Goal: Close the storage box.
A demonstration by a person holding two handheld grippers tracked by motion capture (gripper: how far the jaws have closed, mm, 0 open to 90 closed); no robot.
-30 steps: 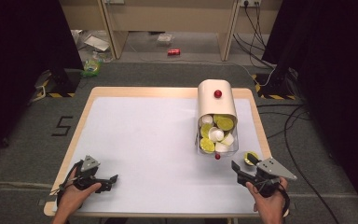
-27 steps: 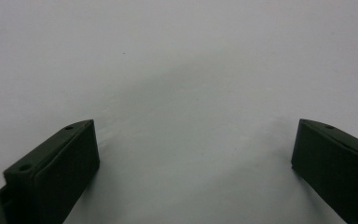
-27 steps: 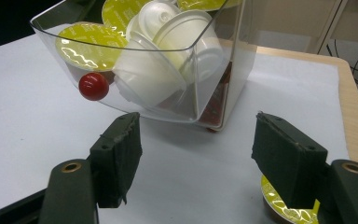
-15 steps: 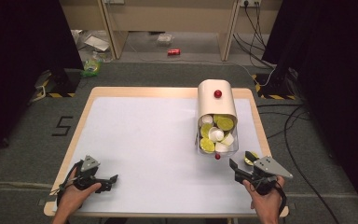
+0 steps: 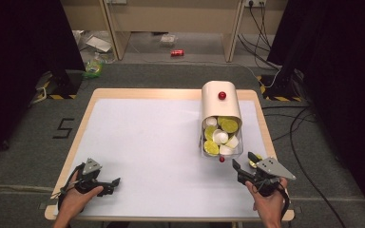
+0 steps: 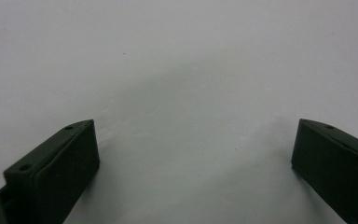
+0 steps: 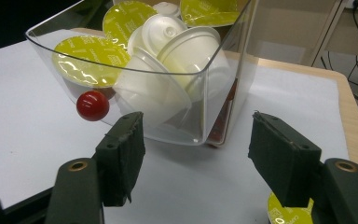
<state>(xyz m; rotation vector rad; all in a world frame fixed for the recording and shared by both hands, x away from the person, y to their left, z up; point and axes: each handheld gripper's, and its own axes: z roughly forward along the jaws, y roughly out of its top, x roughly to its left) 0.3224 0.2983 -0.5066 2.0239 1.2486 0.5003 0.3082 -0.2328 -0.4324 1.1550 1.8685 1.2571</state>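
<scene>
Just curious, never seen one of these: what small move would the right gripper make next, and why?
Probably a short drop onto the loose yellow-lidded capsule: the right gripper is open and empty, that capsule lies on the table under its jaw, outside the clear drawer.

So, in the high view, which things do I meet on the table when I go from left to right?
Left hand-held gripper → clear plastic drawer of yellow-lidded white capsules under a cream rounded cover with a red knob → right hand-held gripper, with a loose yellow-lidded capsule beside it.

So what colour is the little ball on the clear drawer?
Red knob, clearest in the right gripper view.
</scene>
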